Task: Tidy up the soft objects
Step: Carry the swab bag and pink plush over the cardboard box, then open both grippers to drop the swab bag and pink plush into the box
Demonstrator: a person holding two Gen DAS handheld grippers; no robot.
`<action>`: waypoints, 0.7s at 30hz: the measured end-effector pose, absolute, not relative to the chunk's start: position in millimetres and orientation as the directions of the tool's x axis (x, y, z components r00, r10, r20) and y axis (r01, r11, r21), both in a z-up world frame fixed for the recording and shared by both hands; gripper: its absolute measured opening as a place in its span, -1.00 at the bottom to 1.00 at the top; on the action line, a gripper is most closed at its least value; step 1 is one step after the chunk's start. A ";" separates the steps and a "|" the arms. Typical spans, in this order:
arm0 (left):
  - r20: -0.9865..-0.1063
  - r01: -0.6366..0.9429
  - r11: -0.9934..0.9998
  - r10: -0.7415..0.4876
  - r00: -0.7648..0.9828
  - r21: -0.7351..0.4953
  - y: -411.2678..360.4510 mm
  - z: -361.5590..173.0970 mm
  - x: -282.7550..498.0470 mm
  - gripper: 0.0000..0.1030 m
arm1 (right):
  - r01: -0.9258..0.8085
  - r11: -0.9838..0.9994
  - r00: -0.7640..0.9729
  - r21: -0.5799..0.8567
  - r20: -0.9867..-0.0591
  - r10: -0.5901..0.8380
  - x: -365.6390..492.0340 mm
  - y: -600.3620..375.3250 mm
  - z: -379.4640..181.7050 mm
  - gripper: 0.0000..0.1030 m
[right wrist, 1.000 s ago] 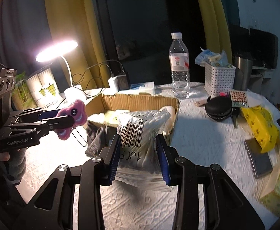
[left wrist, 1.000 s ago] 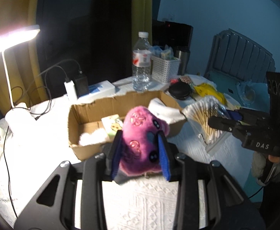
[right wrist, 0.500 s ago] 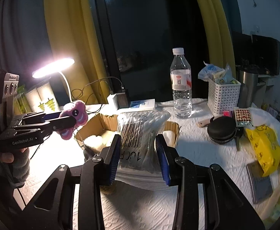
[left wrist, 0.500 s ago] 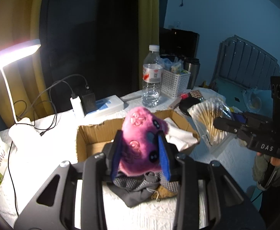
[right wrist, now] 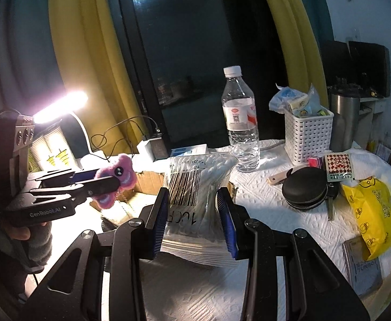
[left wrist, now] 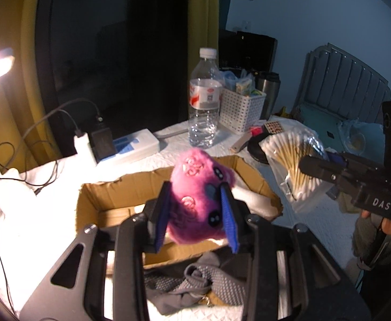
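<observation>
My left gripper (left wrist: 195, 200) is shut on a fluffy pink plush toy (left wrist: 195, 187) and holds it in the air over the open cardboard box (left wrist: 110, 195). The toy also shows in the right wrist view (right wrist: 120, 179), clamped in the left gripper (right wrist: 107, 184). My right gripper (right wrist: 194, 203) is shut on a clear bag of cotton swabs (right wrist: 195, 184), raised above the table to the right of the box (right wrist: 147, 184). The bag also shows in the left wrist view (left wrist: 289, 155), held by the right gripper (left wrist: 310, 164). A grey knitted cloth (left wrist: 195, 286) lies in front of the box.
A water bottle (right wrist: 239, 120), a white basket (right wrist: 307, 136), a steel mug (right wrist: 344, 120), a black round case (right wrist: 306, 187), a yellow bag (right wrist: 372, 208) and a lit desk lamp (right wrist: 59, 107) stand on the white table cover. Chargers and cables (left wrist: 94, 139) lie behind the box.
Both grippers have risen with their loads. The pink toy now hangs over the box instead of in front of it, and the swab bag sits higher above the table.
</observation>
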State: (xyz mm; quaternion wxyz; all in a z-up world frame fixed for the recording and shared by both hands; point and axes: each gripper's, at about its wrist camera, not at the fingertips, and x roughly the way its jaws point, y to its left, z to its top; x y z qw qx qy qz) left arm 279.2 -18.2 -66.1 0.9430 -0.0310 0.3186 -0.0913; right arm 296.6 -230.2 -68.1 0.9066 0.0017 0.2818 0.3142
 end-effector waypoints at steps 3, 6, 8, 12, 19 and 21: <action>-0.609 0.160 0.979 -0.202 0.767 -0.123 -22.3 -72.0 287.8 -0.27 | -0.565 0.804 0.642 0.188 -0.513 0.570 301.4 -231.5 -70.8 -0.24; -0.625 0.163 0.979 -0.201 0.754 -0.119 -25.5 -77.8 293.4 -0.23 | -0.564 0.804 0.638 0.190 -0.517 0.570 307.1 -230.7 -73.2 -0.24; -0.634 0.158 0.981 -0.194 0.748 -0.115 -25.6 -81.3 295.6 -0.05 | -0.566 0.802 0.635 0.190 -0.520 0.571 310.0 -228.5 -74.3 -0.24; -0.627 0.158 0.978 -0.207 0.751 -0.135 -20.2 -82.9 294.5 0.31 | -0.572 0.797 0.627 0.194 -0.523 0.578 316.1 -220.4 -76.5 -0.24; -0.622 0.134 0.981 -0.193 0.759 -0.141 -7.8 -82.0 287.6 0.32 | -0.560 0.809 0.632 0.178 -0.540 0.556 322.6 -203.6 -80.4 0.16; -0.617 0.129 0.981 -0.190 0.764 -0.143 -3.5 -80.8 283.7 0.32 | -0.555 0.813 0.637 0.173 -0.540 0.550 321.3 -201.5 -79.5 0.20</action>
